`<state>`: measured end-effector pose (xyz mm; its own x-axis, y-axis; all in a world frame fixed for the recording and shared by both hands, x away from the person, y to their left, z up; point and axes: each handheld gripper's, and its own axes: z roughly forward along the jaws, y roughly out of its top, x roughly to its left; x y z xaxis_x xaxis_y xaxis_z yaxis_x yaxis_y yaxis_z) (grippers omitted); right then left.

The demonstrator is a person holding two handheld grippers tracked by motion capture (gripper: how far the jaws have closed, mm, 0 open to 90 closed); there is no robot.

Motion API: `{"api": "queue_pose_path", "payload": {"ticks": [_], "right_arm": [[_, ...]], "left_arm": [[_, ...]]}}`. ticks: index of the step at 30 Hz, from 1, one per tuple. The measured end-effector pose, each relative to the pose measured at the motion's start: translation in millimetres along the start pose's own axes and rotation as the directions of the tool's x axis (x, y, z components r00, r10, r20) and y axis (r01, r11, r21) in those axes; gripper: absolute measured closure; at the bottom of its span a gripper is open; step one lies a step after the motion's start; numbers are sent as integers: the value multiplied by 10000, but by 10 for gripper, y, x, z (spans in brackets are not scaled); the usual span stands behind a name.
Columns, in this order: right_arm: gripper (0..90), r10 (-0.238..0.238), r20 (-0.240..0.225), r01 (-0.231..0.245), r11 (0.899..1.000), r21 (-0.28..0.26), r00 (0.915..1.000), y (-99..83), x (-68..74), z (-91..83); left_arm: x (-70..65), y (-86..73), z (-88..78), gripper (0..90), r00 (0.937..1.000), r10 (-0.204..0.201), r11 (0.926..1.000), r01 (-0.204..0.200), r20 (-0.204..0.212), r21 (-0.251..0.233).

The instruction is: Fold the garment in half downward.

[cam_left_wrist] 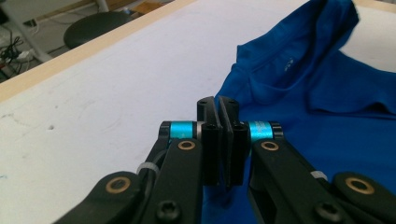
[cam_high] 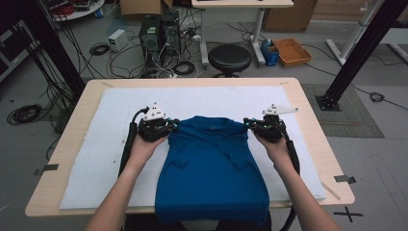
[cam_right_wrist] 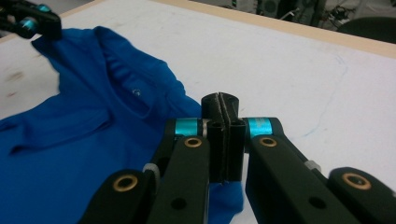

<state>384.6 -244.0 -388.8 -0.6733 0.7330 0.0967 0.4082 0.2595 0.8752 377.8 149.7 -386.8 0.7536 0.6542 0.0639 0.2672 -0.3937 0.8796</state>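
A blue shirt lies on the white mat that covers the wooden table, its collar toward the far edge and its hem hanging over the near edge between the person's forearms. Its sleeves are folded inward across the chest. The left gripper sits at the shirt's left shoulder and the right gripper at the right shoulder — each held from below in a hand, the left hand and the right hand, with a black cable trailing back along the forearm. In the left gripper view the two black jaws stand pressed together, and blue fabric runs up to and under their lower part, so the left gripper is clamped on the shirt's shoulder edge; the cloth rises in a peak toward the far corner, where the other gripper pinches it. In the right gripper view the jaws are likewise closed tight, with a fold of the blue shirt caught at their base — the right gripper grips the shoulder seam. Beyond the table a black round stool stands on the grey floor among cables and computer cases.
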Motion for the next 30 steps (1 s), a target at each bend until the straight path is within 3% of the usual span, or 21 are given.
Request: {"api": "queue_pose_path", "payload": {"ticks": [8, 15, 22, 26, 30], "right_arm": [[900, -370, -241, 368, 9993, -62, 9990, -284, 220, -302], [900, -714, -642, 717, 9974, 22, 9954, -438, 419, -552], [900, -1255, -1008, 1302, 9906, 414, 9870, -625, 658, -755], [900, -1339, -1078, 1409, 9882, 606, 9851, -728, 735, -840], [900, -1506, -1094, 1604, 9832, 872, 9825, -795, 792, -908]], "left_arm": [[-332, -143, -231, 876, 9951, 817, 9964, -827, 553, 176], [-567, -289, -410, 876, 9850, 1417, 9896, -1435, 983, 117], [-844, -445, -576, 876, 9680, 2103, 9756, -2169, 1368, 349], [-965, -537, -643, 875, 9595, 2300, 9699, -2397, 1624, 430], [-1083, -601, -677, 873, 9452, 2704, 9564, -2856, 1832, 616]]}}
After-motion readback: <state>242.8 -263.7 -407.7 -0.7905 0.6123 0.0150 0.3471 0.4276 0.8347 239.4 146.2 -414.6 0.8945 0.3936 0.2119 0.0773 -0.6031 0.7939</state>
